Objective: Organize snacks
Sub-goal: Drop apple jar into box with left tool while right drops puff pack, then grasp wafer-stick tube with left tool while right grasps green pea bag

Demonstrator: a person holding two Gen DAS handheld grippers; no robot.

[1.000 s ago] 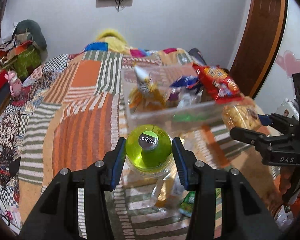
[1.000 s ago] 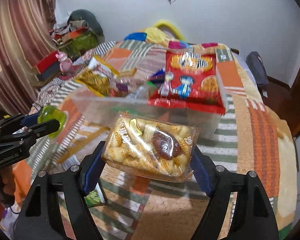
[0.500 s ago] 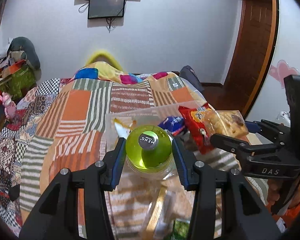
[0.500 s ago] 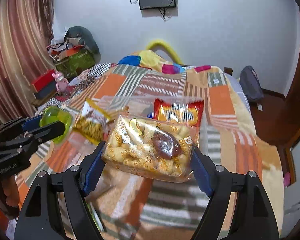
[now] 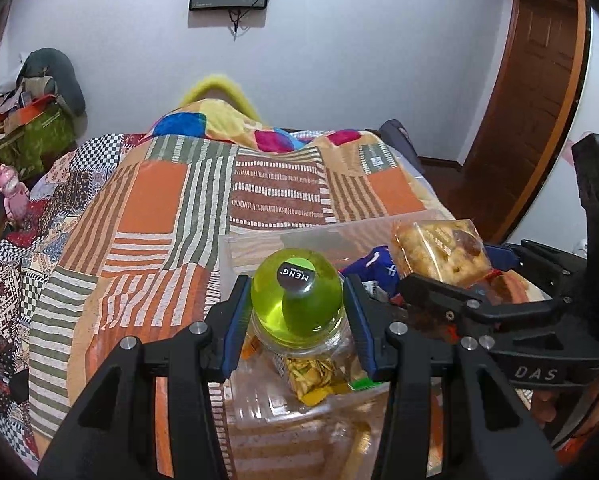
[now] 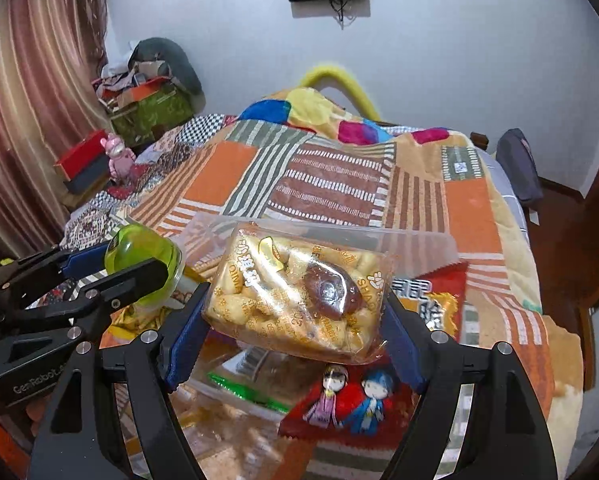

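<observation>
My left gripper [image 5: 297, 304] is shut on a clear snack jar with a green lid [image 5: 297, 296], held above a clear plastic bin [image 5: 299, 236] on the bed. My right gripper [image 6: 295, 312] is shut on a clear bag of yellow puffed snacks [image 6: 295, 292], held over the same bin [image 6: 419, 240]. The jar also shows in the right wrist view [image 6: 139, 256], left of the bag. In the bin lie a red chip bag with cartoon figures [image 6: 359, 396], a blue packet [image 5: 373, 268] and a yellow snack pack [image 5: 311, 376].
The bin sits on a patchwork quilt [image 5: 171, 208] covering the bed. A pink toy [image 6: 117, 154] and boxes stand at the left by a curtain. A wooden door [image 5: 539, 100] is at the right. A backpack [image 6: 517, 168] lies beyond the bed's right edge.
Both grippers have moved forward and up over the bin with their loads, and now sit closer together. The bin has slid lower in both views.
</observation>
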